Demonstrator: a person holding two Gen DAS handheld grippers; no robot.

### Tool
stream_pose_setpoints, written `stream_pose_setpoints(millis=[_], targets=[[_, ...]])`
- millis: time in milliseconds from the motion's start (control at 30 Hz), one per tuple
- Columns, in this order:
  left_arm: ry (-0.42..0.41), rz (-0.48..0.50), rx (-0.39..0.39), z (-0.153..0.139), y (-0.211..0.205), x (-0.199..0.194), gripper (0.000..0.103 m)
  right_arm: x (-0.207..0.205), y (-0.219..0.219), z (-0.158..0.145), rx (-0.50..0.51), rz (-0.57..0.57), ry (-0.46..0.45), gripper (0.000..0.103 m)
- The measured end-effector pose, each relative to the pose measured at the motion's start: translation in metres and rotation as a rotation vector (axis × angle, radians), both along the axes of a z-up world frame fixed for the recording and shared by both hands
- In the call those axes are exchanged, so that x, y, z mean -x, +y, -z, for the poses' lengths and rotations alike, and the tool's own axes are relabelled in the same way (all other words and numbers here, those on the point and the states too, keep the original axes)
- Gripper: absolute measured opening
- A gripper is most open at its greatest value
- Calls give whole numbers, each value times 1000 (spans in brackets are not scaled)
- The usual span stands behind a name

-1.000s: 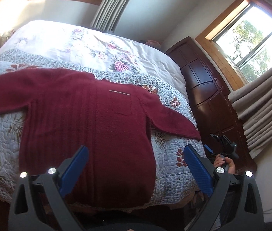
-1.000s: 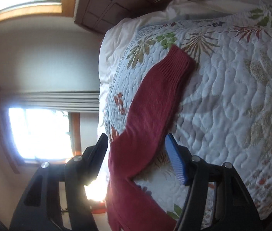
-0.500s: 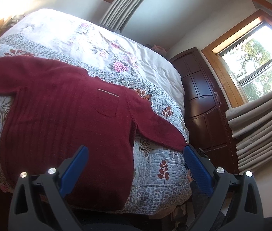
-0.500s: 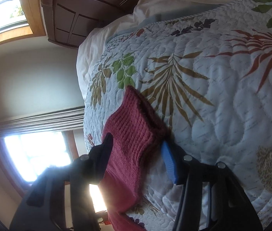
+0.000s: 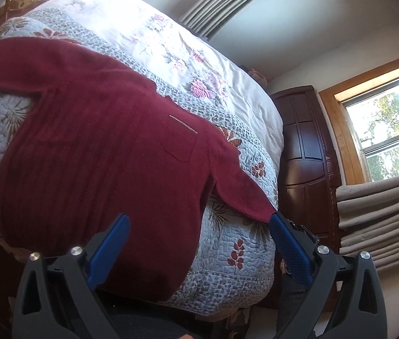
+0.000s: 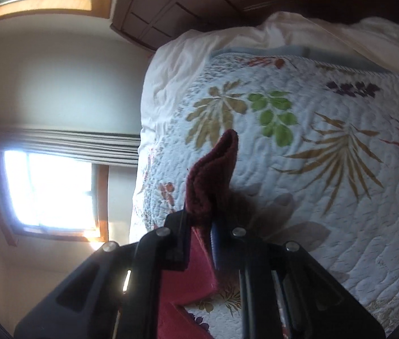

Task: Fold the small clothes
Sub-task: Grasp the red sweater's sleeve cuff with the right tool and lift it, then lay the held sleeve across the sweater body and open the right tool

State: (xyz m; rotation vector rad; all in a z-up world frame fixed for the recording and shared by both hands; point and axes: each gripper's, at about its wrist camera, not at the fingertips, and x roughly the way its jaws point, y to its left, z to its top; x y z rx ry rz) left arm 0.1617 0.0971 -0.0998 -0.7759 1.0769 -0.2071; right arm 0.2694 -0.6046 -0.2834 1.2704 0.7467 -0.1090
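A dark red knit sweater (image 5: 100, 147) with a chest pocket lies spread flat on the quilted bed (image 5: 236, 254), both sleeves stretched out. My left gripper (image 5: 199, 226) hangs open above the sweater's hem at the bed's near edge, nothing between its blue pads. In the right wrist view my right gripper (image 6: 199, 223) is shut on the sweater's sleeve cuff (image 6: 216, 169). The cuff bunches up and sticks out past the fingertips, lifted a little off the quilt (image 6: 326, 169).
A dark wooden headboard (image 5: 304, 155) stands at the bed's right side. Windows (image 5: 388, 132) with folded curtains (image 5: 383, 220) line the wall. White bedding (image 6: 326, 36) lies past the quilt's edge. A hand (image 5: 284, 265) shows below the bed corner.
The right gripper slid along the sleeve to its cuff and closed on it, bunching the fabric. The left gripper moved closer and swung right; it stays open.
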Motion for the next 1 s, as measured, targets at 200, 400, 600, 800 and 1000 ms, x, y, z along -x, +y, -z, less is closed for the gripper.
stream_pose_setpoints(millis=[200,400,600,800,1000], targets=[[-40,-7,115,14,34,-2,99,-35,50,-88,166,-107,-96,11],[-161,-140,103,12,83,-2,99,-56,132,-167,306,-237,-193,11],[-171,-163,7,15,122,-17,99,-76,230,-206,358,-378,-254,11],[-64,-188,53,45,158,-38,99,-94,331,-204,369,-517,-249,11],[-56,-161,110,63,170,-55,99,-104,427,-174,379,-654,-198,11]])
